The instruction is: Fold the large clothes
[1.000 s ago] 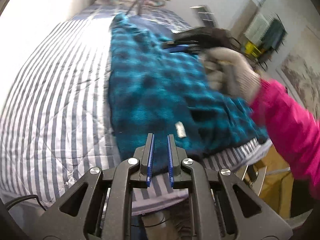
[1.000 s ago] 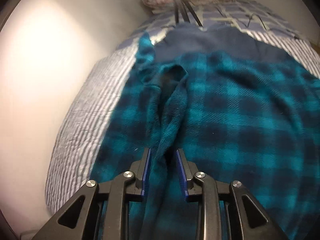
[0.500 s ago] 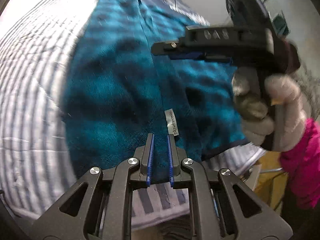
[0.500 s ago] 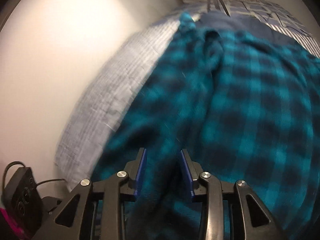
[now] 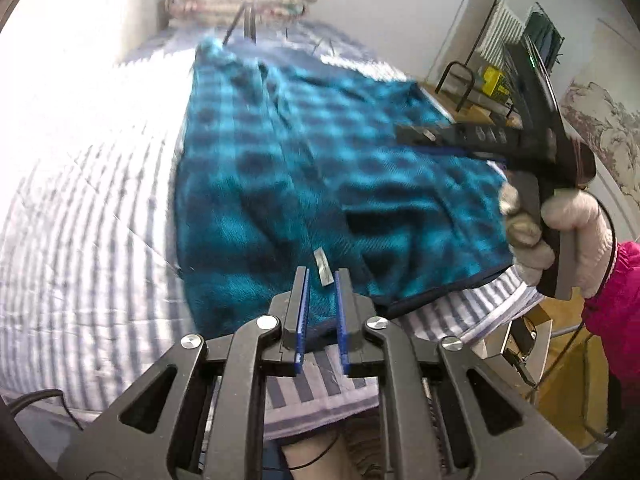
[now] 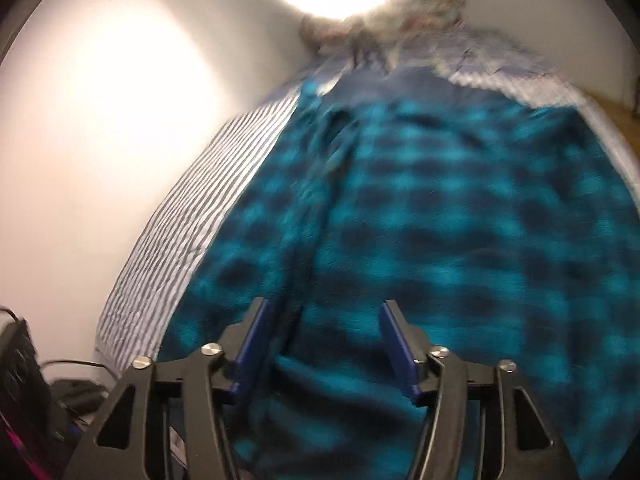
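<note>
A teal and black plaid fleece garment (image 5: pixel 304 184) lies spread along a striped bed (image 5: pixel 80 216); it fills the right wrist view (image 6: pixel 460 248). A white label (image 5: pixel 323 267) sits near its near hem. My left gripper (image 5: pixel 320 280) hovers just above that hem, jaws a narrow gap apart with nothing between them. My right gripper (image 6: pixel 326 316) is open wide and empty above the garment's near end. It also shows in the left wrist view (image 5: pixel 416 134), held by a gloved hand over the garment's right side.
Folded patterned bedding (image 5: pixel 240 0) lies at the bed's far end by the wall. A rack and shelves (image 5: pixel 492 76) stand right of the bed. A black box with cables (image 6: pixel 20 364) sits at the bed's near left corner.
My right gripper has let go of the garment's fold and opened wide, pulling back toward the near end. My left gripper has drawn back slightly from the hem.
</note>
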`<act>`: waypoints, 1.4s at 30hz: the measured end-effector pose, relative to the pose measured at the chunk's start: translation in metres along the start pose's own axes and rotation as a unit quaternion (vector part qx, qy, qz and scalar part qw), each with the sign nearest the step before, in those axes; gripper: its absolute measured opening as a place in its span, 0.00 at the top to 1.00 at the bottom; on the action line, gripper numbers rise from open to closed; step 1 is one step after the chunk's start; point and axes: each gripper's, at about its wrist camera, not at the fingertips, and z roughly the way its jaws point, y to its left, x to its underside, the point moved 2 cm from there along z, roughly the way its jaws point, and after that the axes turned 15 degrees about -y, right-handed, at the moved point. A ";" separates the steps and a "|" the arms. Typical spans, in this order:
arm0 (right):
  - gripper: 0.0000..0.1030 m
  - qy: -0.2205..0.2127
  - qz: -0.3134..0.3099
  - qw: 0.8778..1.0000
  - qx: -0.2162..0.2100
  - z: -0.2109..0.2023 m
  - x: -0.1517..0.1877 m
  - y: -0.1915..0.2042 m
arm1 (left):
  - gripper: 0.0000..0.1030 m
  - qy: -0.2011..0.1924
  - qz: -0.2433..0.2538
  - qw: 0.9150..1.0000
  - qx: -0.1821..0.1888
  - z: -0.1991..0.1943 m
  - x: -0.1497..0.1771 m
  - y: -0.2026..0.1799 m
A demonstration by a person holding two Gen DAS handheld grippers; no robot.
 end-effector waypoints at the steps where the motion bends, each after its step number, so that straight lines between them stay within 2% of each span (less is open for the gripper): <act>1: 0.42 -0.006 -0.004 1.000 0.011 -0.010 -0.001 -0.006 | 0.77 -0.005 0.001 1.000 -0.001 -0.004 -0.003 0.000; 3: 0.42 -0.016 -0.011 0.999 0.036 -0.033 -0.001 -0.022 | 0.65 -0.019 -0.003 1.000 -0.002 -0.019 -0.010 -0.001; 7: 0.39 -0.033 0.001 0.996 0.088 -0.086 -0.002 -0.069 | 0.55 -0.029 -0.010 1.000 -0.001 -0.033 -0.018 -0.001; 15: 0.39 -0.035 0.078 0.982 0.169 -0.152 0.010 -0.179 | 0.53 -0.020 -0.026 0.999 0.001 -0.029 -0.019 -0.003; 22: 0.41 -0.025 0.177 0.967 0.183 -0.163 0.038 -0.256 | 0.53 -0.007 -0.028 1.000 0.006 -0.019 -0.014 -0.013; 27: 0.47 -0.017 0.227 0.958 0.176 -0.158 0.053 -0.283 | 0.53 -0.001 -0.020 1.000 0.009 -0.014 -0.013 -0.021; 31: 0.47 -0.007 0.237 0.955 0.180 -0.155 0.060 -0.294 | 0.53 0.004 -0.024 1.000 0.012 -0.010 -0.013 -0.023; 33: 0.54 -0.004 0.239 0.954 0.178 -0.153 0.063 -0.295 | 0.53 0.004 -0.023 1.000 0.014 -0.009 -0.012 -0.025; 35: 0.77 -0.001 0.235 0.957 0.170 -0.151 0.062 -0.293 | 0.53 0.004 -0.020 1.000 0.017 -0.009 -0.012 -0.027; 38: 0.96 0.008 0.208 0.963 0.170 -0.150 0.058 -0.283 | 0.53 0.005 -0.017 1.000 0.021 -0.008 -0.012 -0.029; 42: 0.98 -0.020 0.193 0.967 0.166 -0.164 0.042 -0.266 | 0.53 0.005 -0.020 0.999 0.031 -0.008 -0.012 -0.032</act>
